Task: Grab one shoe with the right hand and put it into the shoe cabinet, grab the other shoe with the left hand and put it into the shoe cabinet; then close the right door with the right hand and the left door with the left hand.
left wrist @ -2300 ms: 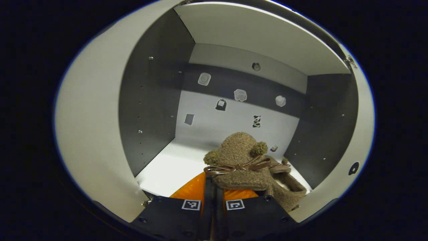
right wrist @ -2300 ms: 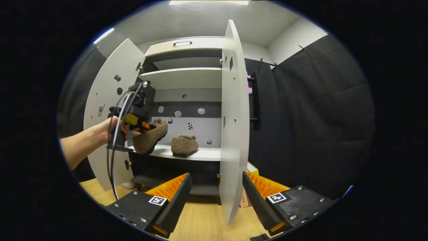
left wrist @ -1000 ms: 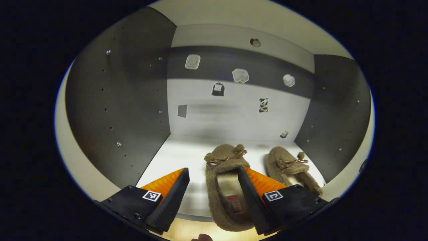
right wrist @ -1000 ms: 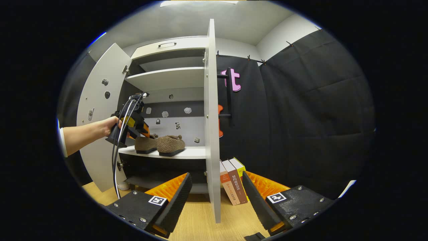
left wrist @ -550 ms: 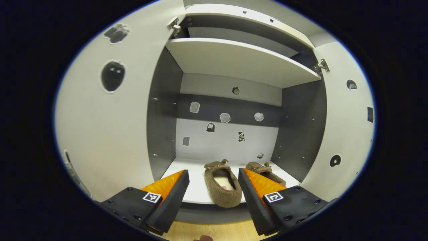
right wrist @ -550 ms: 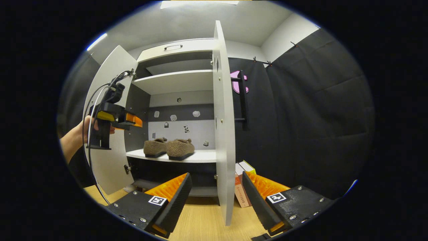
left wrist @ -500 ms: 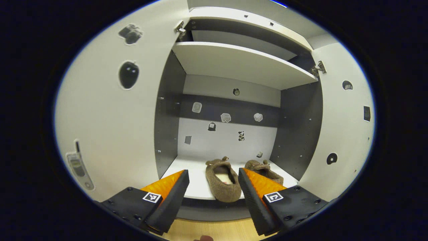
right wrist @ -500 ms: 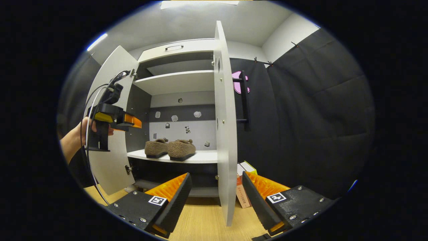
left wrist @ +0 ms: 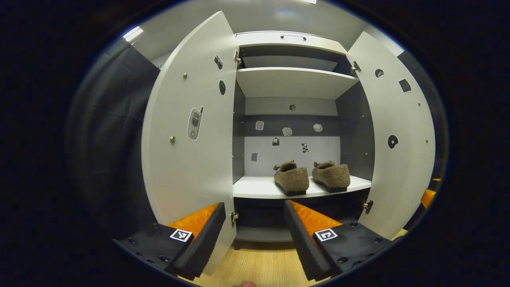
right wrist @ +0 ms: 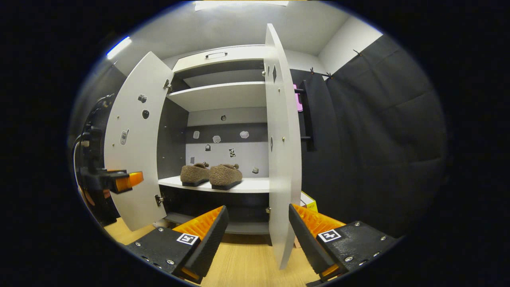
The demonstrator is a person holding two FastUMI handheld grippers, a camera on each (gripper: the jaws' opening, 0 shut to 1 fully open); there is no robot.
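Shoes are seen side by side on the middle shelf (left wrist: 259,187) of the shoe cabinet (left wrist: 293,38), toes toward the back wall, both doors standing open. Nearest in the left gripper view, the left gripper (left wrist: 254,229) is held with its fingers spread wide and nothing between them, above a pale wood-grain floor (left wrist: 259,267) and in front of the cabinet. The left door's (left wrist: 187,159) free edge is seen just behind one finger; the right door (left wrist: 398,159) is swung outward on the far side. Between the doors the opening is unobstructed. On the shelf, the left shoe (left wrist: 291,178) and the right shoe (left wrist: 331,175) are shown close together, fuzzy brown slippers with dark soles; bare shelf lies to their left. Small stickers (left wrist: 287,131) are scattered on the grey-and-white back panel. An upper shelf (left wrist: 295,81) is seen above.

In the right gripper view, the right gripper (right wrist: 258,235) is likewise spread wide and empty, with the right door's (right wrist: 281,159) free edge seen edge-on between its fingers but farther off. The shoes (right wrist: 211,174) are shown on the shelf beyond, and the other gripper (right wrist: 115,181) in front of the left door (right wrist: 135,159).
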